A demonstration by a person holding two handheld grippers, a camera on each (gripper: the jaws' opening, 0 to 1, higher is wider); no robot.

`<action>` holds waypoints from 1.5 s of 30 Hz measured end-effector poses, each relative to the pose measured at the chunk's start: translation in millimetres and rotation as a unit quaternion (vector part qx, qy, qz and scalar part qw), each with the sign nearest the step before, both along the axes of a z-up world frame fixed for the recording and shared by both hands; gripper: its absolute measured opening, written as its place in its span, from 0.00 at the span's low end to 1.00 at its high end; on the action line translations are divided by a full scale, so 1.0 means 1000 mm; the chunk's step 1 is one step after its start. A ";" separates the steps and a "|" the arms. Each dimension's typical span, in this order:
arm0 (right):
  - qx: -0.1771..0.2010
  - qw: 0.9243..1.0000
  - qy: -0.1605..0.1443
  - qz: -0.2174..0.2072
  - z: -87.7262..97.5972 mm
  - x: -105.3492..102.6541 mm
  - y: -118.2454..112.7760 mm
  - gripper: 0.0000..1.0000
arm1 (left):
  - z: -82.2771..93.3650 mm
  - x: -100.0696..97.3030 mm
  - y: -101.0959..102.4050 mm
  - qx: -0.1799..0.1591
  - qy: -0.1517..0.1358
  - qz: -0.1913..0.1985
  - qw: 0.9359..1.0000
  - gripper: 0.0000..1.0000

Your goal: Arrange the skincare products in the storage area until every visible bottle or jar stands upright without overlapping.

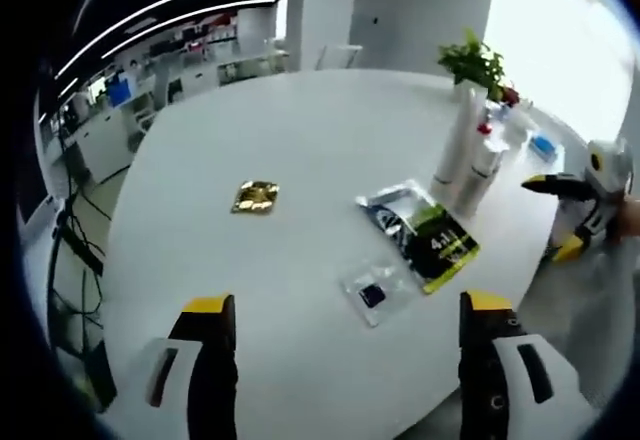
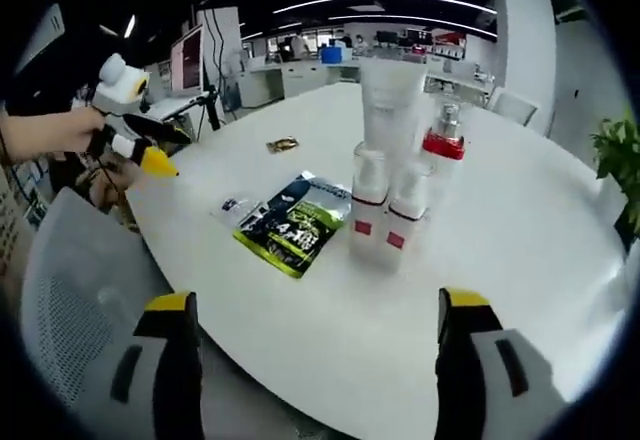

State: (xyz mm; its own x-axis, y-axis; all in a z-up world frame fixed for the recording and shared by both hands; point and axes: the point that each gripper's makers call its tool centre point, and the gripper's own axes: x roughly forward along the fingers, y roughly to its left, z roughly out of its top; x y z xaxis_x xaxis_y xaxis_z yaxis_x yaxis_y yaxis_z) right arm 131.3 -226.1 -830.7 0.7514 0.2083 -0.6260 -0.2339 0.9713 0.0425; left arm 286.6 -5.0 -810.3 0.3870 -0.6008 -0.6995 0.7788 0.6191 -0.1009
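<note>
1. An open-plan office or lab: long ceiling light strips [image 2: 380, 2] run over rows of white desks [image 2: 300, 75].
2. A monitor on a stand [image 2: 187, 60] sits at one side.
3. A large round white table [image 1: 300, 160], a grey mesh chair [image 2: 70, 310] and a potted green plant [image 1: 472, 60] suggest a meeting spot.

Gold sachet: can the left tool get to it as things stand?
Probably yes. The gold sachet lies alone on the white table, ahead of the open left tool, with bare tabletop between them. The green pouch and bottles sit off to the side, out of the path.
</note>
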 end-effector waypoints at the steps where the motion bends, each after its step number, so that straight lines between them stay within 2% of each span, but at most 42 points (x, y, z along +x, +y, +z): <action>1: 0.001 1.000 0.000 -0.001 0.000 0.000 -0.001 0.99 | 0.000 0.005 -0.001 0.001 0.001 -0.001 1.000 0.91; 10: 0.005 1.000 -0.004 -0.019 0.001 0.000 -0.008 0.99 | -0.012 0.038 -0.002 0.026 0.014 -0.004 1.000 0.92; 22: 0.000 1.000 0.010 -0.009 -0.006 0.000 -0.004 0.99 | -0.034 0.080 -0.004 0.071 0.022 -0.012 0.997 0.92; 30: -0.006 1.000 0.018 -0.007 -0.009 0.000 -0.003 0.99 | -0.049 0.112 -0.009 0.088 0.028 -0.018 0.996 0.91; 35: -0.009 1.000 0.021 -0.006 -0.011 0.000 -0.003 0.99 | -0.060 0.129 -0.014 0.099 0.033 -0.020 0.994 0.90; 45: 0.000 0.999 0.029 -0.021 -0.014 0.000 -0.010 0.99 | -0.073 0.157 -0.039 0.113 0.033 -0.040 0.992 0.84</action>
State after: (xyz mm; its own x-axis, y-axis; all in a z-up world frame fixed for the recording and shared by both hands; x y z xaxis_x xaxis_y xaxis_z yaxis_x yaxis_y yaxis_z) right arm 131.8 -236.4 -844.9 0.7223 0.1778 -0.6684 -0.1902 0.9802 0.0552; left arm 444.0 -44.0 -883.2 0.2930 -0.4527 -0.8422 0.8231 0.5676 -0.0188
